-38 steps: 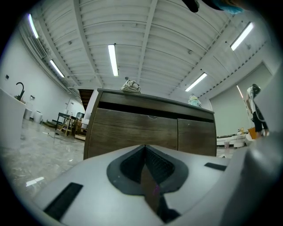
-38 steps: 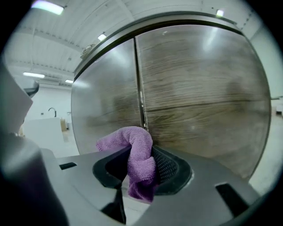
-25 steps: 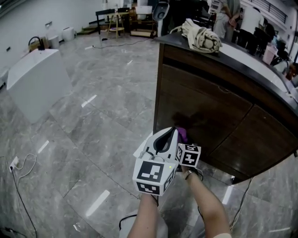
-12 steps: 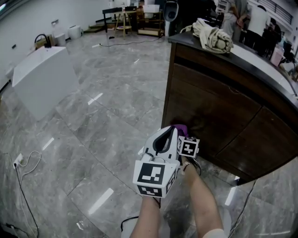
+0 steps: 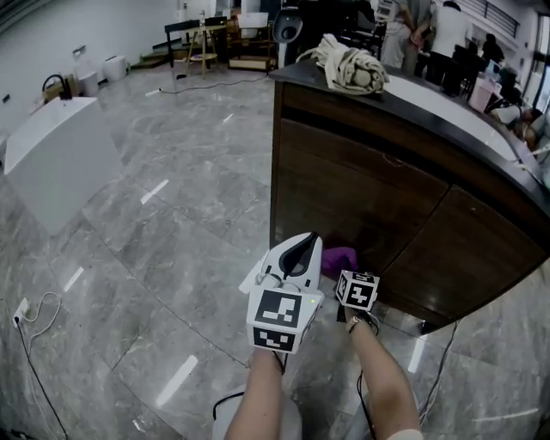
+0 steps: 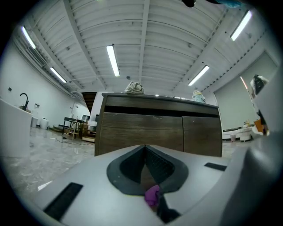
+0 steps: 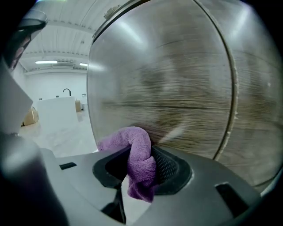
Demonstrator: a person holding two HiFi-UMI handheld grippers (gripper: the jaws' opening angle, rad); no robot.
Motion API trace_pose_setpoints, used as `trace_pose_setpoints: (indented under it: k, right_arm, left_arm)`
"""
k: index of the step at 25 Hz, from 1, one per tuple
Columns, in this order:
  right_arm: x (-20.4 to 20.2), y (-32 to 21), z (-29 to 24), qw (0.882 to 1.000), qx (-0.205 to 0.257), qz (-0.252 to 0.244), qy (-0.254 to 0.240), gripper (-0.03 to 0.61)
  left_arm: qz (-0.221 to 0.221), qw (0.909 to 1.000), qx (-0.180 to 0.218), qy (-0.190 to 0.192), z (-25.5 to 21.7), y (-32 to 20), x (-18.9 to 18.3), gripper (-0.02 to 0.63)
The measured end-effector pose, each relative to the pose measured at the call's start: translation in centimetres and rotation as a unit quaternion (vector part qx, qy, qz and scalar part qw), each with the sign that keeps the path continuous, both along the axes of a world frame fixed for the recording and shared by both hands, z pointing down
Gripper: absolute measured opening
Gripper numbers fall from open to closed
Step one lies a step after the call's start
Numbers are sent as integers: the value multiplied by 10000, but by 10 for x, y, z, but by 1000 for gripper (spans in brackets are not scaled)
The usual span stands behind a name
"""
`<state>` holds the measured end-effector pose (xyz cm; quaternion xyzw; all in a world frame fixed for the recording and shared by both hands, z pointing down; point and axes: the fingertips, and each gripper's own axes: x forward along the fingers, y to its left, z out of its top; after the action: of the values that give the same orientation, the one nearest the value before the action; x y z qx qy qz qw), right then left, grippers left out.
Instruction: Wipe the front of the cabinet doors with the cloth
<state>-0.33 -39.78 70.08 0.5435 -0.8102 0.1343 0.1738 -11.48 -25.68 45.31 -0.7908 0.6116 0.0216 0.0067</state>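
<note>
The dark wooden cabinet [image 5: 361, 202] has two doors under a black counter. My right gripper [image 7: 142, 164] is shut on a purple cloth [image 7: 132, 137] that is bunched against the left door [image 7: 177, 88] low down. In the head view the cloth [image 5: 339, 258] shows just past the right gripper's marker cube [image 5: 357, 290], near the door's bottom. My left gripper [image 5: 301, 249] hangs beside it, a little off the door and empty. Its jaws are shut [image 6: 145, 152] and point at the cabinet [image 6: 146, 130].
A beige fabric bundle [image 5: 348, 64] lies on the counter's left end. A white sink unit [image 5: 56, 159] stands on the grey marble floor at left. Cables lie at the left [image 5: 34, 309] and by the cabinet's right foot [image 5: 438, 369]. People [image 5: 430, 26] and furniture [image 5: 215, 39] stand at the back.
The right gripper has slid the cloth to the right and lower on the left door, after a short move toward the cabinet's left edge. The left gripper stayed alongside it.
</note>
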Motion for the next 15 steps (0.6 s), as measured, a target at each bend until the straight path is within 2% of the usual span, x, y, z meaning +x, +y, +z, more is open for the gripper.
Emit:
trace_pose_setpoints:
  k: [3, 6, 9, 12, 15]
  right_arm:
    - [37, 4, 2, 9998, -22, 179, 20, 141]
    - [64, 9, 6, 9997, -6, 212, 129, 143]
    - [86, 12, 8, 9992, -22, 370, 158, 141]
    - [99, 14, 10, 9981, -15, 607, 130, 143]
    - [106, 21, 15, 9929, -16, 1187, -70, 141]
  left_arm:
    - [109, 9999, 6, 10, 5, -6, 11, 6]
    - [146, 9995, -27, 266, 8, -9, 15, 7]
    - [106, 9985, 100, 536, 1, -8, 14, 8]
    - [-122, 9979, 101, 636, 3, -8, 6, 7]
    - [-542, 9962, 94, 676, 3, -6, -10, 7]
